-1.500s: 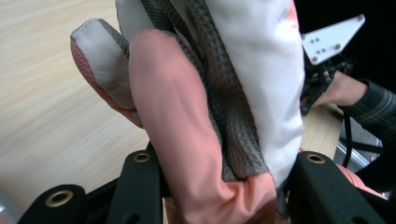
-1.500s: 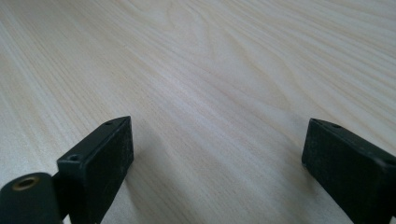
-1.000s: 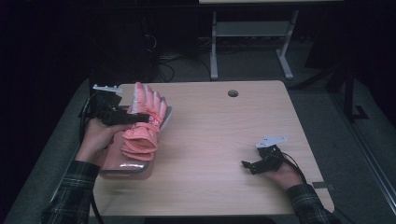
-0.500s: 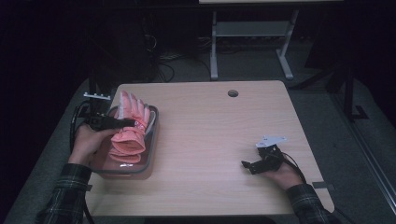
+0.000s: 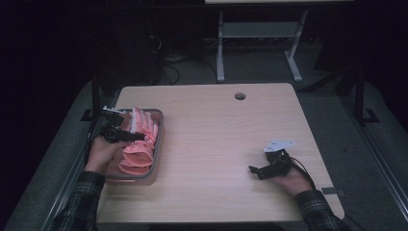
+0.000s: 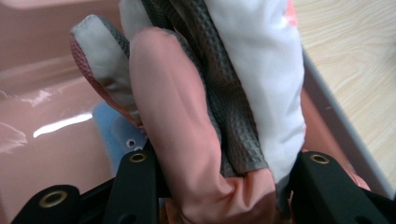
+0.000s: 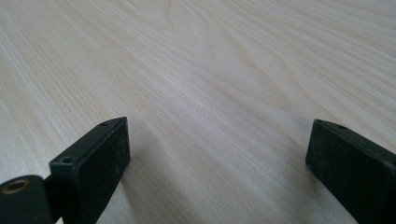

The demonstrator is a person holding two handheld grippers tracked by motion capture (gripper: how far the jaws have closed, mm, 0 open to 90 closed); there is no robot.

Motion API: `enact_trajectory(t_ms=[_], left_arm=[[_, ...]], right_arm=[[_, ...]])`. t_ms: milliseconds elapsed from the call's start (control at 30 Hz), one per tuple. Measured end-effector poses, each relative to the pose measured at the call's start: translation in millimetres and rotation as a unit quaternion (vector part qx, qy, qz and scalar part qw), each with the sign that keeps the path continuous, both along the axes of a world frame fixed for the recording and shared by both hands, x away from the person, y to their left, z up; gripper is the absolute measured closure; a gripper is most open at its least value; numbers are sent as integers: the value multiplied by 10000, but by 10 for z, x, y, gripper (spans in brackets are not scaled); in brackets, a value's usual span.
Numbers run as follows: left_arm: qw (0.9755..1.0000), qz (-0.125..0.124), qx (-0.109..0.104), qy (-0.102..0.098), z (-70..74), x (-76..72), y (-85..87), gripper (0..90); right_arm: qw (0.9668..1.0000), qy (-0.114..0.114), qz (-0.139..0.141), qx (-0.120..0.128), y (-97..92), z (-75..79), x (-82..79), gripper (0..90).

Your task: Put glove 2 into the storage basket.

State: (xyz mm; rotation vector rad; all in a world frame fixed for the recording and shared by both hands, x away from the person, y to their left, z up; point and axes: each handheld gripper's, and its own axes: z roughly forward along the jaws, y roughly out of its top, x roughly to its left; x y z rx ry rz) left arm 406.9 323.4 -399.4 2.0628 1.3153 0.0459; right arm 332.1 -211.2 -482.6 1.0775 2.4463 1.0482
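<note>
Lowering Gloves into the Tray

Setting down is the step, judging by the bench (image 5: 231, 144) scene: left tongs (image 5: 126, 136) pinch pink gloves (image 5: 137, 144) inside the tray (image 5: 158, 144). Right tongs (image 5: 260, 171), well right of the tray, gape empty. Next: release cleanly.

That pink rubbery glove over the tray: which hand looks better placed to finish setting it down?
Left, probably. The left gripper has the pink rubbery glove between its jaws, which have just been opening, over the grey-rimmed pink tray. The right gripper rests open on the pale wooden table, far away.
</note>
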Motion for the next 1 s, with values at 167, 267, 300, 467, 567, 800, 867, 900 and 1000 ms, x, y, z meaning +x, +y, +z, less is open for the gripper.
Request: enact_trajectory(t_ms=[167,267,300,467,567,800,867,900,1000], left_arm=[[10000,-36,-13,18,-42,-2,17,529],[9999,-39,-105,16,-34,-3,36,476],[9999,-49,-133,9,-25,-3,46,438],[9998,14,-113,-137,79,-19,104,260],[9997,28,-107,-200,132,-28,130,205],[9984,206,54,-521,354,-82,266,153],[9978,243,66,-616,411,-106,298,150],[9971,262,41,-706,470,-133,317,150],[9961,234,-29,-847,543,-170,291,150]], right_arm=[[10000,0,4,-1,0,0,0,58],[10000,0,1,0,0,0,0,58],[10000,0,1,1,0,0,0,58],[10000,1,0,1,0,0,0,58],[10000,2,1,3,0,0,0,58],[10000,0,0,3,0,0,0,58],[10000,4,2,-1,0,1,0,58],[10000,11,2,-2,0,2,0,58],[10000,-3,2,2,0,0,0,58]])
